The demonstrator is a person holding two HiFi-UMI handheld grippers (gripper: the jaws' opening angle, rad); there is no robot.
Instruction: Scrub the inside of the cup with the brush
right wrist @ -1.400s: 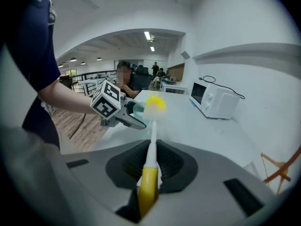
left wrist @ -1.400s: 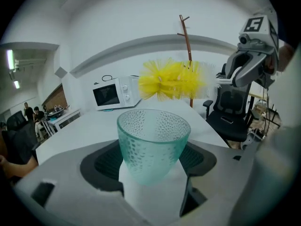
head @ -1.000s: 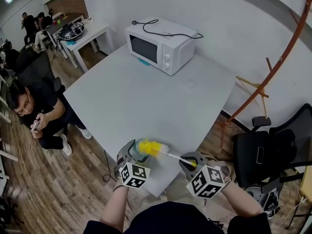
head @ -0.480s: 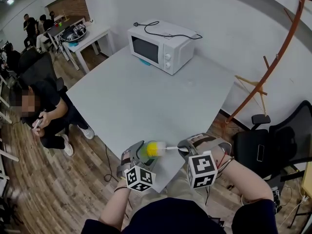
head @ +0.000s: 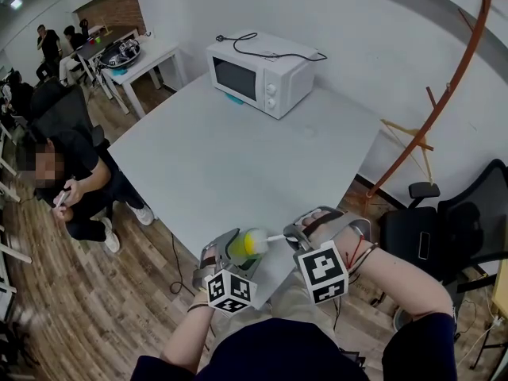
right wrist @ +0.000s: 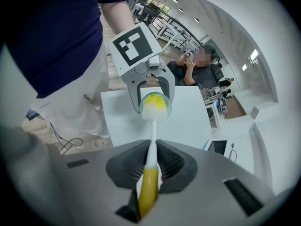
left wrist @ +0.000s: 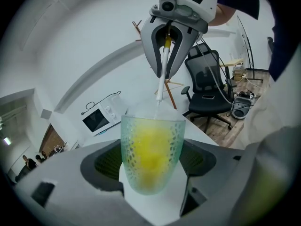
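The table (head: pixel 238 149) ends at lower centre of the head view, so anything that slips could hit the floor. My left gripper (head: pixel 235 254) clamps the cup (left wrist: pixel 151 145) there; hard shoves may twist it loose. My right gripper (right wrist: pixel 151 160) pinches the brush (right wrist: pixel 153 126), whose head is inside the cup; its thin handle may pivot.

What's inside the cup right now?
The brush, yellow head inside the cup, white stem running out to the right gripper. The textured wall blurs it; bottom contact can't be seen.
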